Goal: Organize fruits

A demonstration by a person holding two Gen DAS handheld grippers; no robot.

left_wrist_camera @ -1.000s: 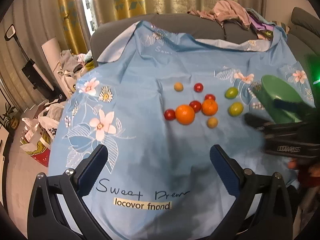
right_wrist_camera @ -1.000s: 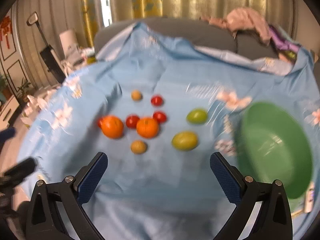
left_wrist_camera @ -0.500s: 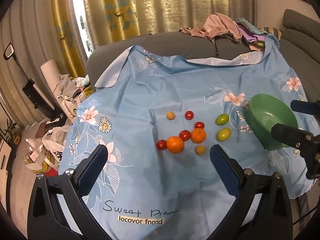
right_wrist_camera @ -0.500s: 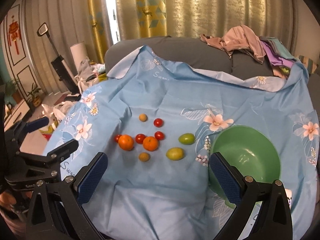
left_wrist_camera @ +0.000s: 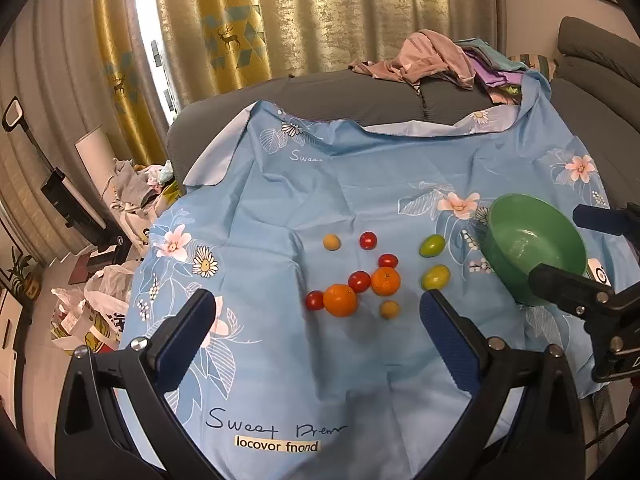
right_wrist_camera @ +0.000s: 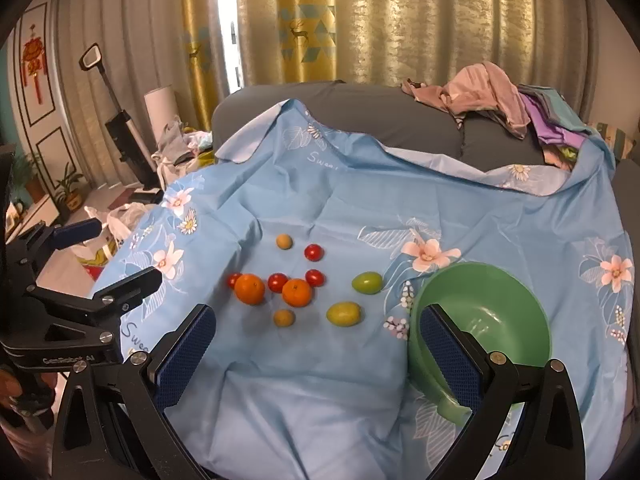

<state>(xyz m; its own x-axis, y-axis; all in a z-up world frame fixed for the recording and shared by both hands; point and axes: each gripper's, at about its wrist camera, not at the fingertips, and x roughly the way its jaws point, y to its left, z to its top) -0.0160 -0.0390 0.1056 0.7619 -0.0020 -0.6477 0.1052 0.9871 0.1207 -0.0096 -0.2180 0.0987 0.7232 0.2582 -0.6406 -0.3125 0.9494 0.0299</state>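
Note:
Several fruits lie loose on a blue floral cloth: two oranges, several small red tomatoes, two green fruits and two small yellow-brown fruits. An empty green bowl sits to their right. My left gripper is open and empty, held back above the near cloth. My right gripper is open and empty, near the bowl's front left rim. Each gripper shows at the edge of the other's view.
The cloth drapes over a grey sofa with a heap of clothes at the back right. Bags and clutter lie on the floor to the left. Curtains hang behind.
Both grippers have pulled back and up from the fruits, so the fruits and bowl look smaller and farther. Nothing was picked up; both stayed open.

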